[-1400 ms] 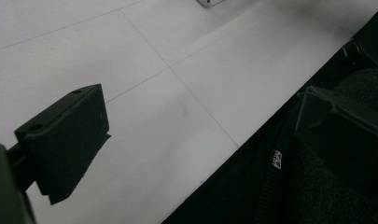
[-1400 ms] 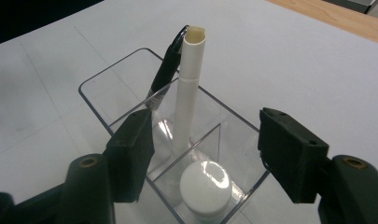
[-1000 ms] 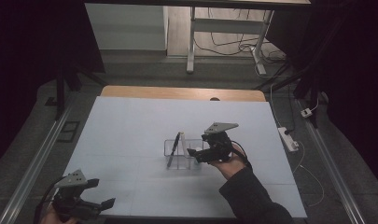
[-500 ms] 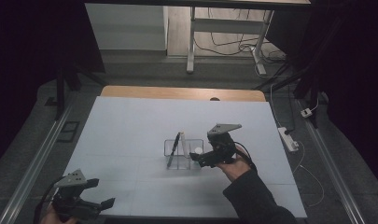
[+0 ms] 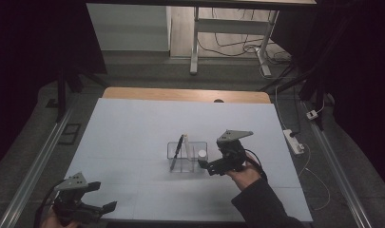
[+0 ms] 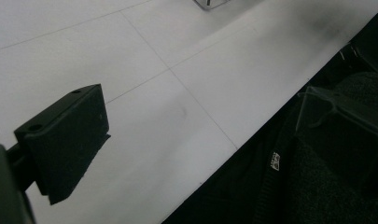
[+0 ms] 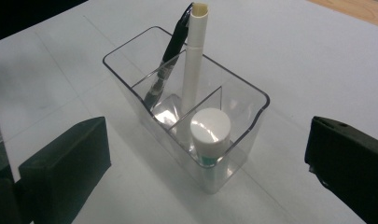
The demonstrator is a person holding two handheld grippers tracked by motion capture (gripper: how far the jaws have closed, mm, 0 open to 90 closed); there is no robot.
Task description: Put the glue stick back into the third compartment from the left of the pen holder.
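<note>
A clear plastic organizer [image 5: 187, 153] [image 7: 242, 121] stands mid-table, divided into compartments. A black pen [image 5: 178, 151] [image 7: 170, 56] and a white pen [image 7: 193, 70] lean in its far compartments. A white-capped tube [image 5: 202, 153] [image 7: 210, 128] stands in the near one. My right gripper [image 5: 206, 167] sits just right of the organizer, open; its jaws have just been opening. Its pads [image 7: 70, 163] stand wide on either side and press on nothing, with the organizer's near end just ahead of the gap. My left gripper [image 5: 102, 195] rests open at the near left corner, one of its fingers [image 6: 65, 140] over bare table.
The white table top [image 5: 133, 128] ends in a wooden strip [image 5: 180, 94] at the back. A power strip [image 5: 293, 141] lies off the right edge. A rail [image 5: 33, 166] runs along the left side. The table's front edge [image 6: 233, 144] is close to my left gripper.
The right gripper's jaws have spread wider, and the hand has drawn back slightly to the right of the organizer. The left gripper has stayed put.
</note>
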